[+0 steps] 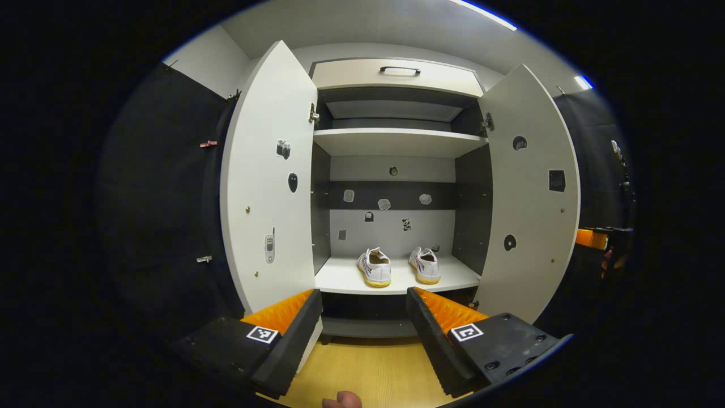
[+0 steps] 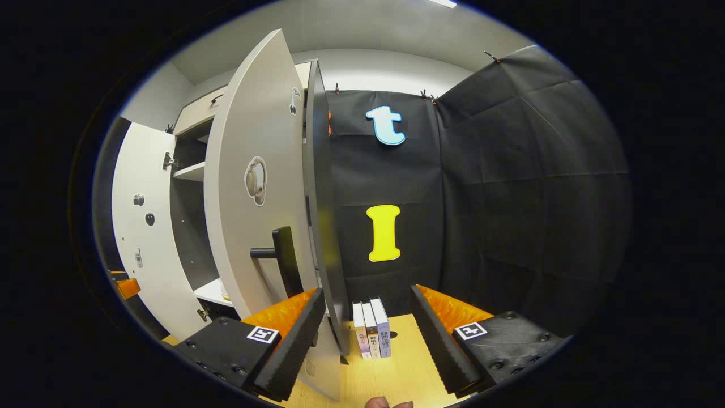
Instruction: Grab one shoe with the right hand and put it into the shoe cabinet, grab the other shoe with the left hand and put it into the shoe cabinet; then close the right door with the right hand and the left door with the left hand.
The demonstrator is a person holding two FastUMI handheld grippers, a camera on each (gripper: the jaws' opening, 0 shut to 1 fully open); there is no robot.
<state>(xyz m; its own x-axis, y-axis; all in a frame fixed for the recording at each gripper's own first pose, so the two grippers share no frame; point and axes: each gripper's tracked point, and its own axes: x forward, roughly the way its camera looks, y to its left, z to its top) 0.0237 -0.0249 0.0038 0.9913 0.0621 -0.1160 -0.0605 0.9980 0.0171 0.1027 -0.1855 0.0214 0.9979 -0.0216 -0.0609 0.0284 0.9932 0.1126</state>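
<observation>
Two white shoes with yellow soles, one on the left [image 1: 375,267] and one on the right [image 1: 426,264], stand side by side on the lower shelf [image 1: 345,279] of the shoe cabinet. Both doors stand swung out, the left door [image 1: 266,181] and the right door [image 1: 529,192]. My left gripper [image 1: 364,328] hangs open in front of the cabinet, some way back from the shelf, nothing between its fingers. My right gripper [image 2: 367,334] is open too, close beside the right door [image 2: 255,187], whose black handle [image 2: 283,258] sits just above the left finger. The right gripper [image 1: 603,241] shows beyond that door.
The cabinet has an upper shelf [image 1: 396,141] and a drawer with a dark handle [image 1: 400,70] on top. Three books [image 2: 371,335] stand on the wooden floor [image 2: 396,374] against the black cloth wall, right of the cabinet. Small stickers dot the doors and back panel.
</observation>
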